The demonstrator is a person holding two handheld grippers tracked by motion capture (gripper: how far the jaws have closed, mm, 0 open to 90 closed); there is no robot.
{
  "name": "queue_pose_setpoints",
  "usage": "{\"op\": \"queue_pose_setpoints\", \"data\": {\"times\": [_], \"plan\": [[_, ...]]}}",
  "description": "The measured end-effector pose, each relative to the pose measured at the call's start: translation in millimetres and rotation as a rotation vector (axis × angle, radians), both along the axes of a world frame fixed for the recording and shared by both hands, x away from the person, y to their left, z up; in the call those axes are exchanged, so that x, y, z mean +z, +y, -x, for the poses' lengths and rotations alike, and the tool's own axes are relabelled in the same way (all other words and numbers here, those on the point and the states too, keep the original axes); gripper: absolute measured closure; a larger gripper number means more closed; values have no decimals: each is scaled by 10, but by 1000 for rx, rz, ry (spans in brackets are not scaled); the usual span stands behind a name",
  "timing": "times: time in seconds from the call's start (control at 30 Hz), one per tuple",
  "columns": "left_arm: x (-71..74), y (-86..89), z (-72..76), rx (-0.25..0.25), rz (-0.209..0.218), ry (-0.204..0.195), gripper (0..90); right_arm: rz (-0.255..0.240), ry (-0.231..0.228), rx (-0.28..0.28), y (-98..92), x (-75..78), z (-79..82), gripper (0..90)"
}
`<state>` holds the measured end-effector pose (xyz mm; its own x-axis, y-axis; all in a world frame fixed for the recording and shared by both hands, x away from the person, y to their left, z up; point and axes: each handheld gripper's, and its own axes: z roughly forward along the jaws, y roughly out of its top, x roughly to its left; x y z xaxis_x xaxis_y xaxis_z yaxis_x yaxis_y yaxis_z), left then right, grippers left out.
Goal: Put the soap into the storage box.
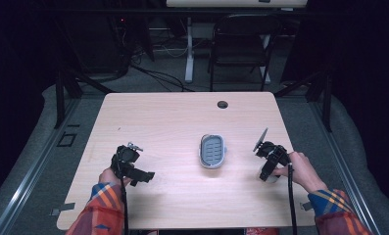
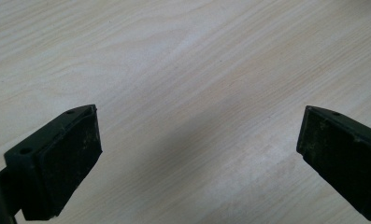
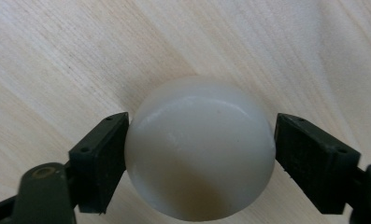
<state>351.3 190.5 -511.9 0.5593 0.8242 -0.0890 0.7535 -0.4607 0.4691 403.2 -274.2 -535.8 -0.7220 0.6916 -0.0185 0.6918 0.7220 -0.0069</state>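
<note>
1. right gripper view showed the right gripper point(image 3: 199, 135) with its two black jaws set against opposite sides of a smooth white ball point(image 3: 199, 154), which sat on the pale wooden table point(image 3: 57, 56). the pads met the ball at its widest part, which i judged the sensible place to hold a round, slippery thing, since a grip higher or lower would tend to squeeze it out.

2. high view placed that gripper point(image 1: 269, 164) near the table's right edge, with the person's right hand point(image 1: 300, 169) behind it and the ball point(image 1: 270, 177) a small pale shape just under the jaws. the gripper pointed down at it, so the grasp came from above.

3. a grey oval tray point(image 1: 213, 151) with a ribbed floor lay near the middle of the table point(image 1: 172, 117), well apart from the ball and to its left in the high view. it looked the likely place for the ball to go, though nothing settled that.

4. left gripper view showed the left gripper point(image 2: 197, 154) with its jaws spread wide over bare wood and nothing between them. in the high view it point(image 1: 133, 169) rested low near the table's left side, well away from both tray and ball, seemingly kept out of the working hand's way.

5. the ball had not left the table; it seemed held but not yet lifted.
</note>
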Motion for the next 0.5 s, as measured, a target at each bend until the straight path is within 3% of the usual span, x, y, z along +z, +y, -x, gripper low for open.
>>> {"op": "queue_pose_setpoints", "data": {"times": [0.1, 0.13, 0.4, 0.5], "plan": [[1, 1, 1, 1, 0, -1, 0, -26, 1, -19, 3, -19, 11, 222], [1, 0, 1, 0, 0, 0, 0, -14, 16, -4, 2, -10, 0, 238], [1, 0, 0, -1, 0, 0, 0, -26, 2, -18, 4, -17, 13, 242], [2, 0, 0, -3, -1, 1, 0, -11, 9, 4, 8, 3, 7, 242]]}}
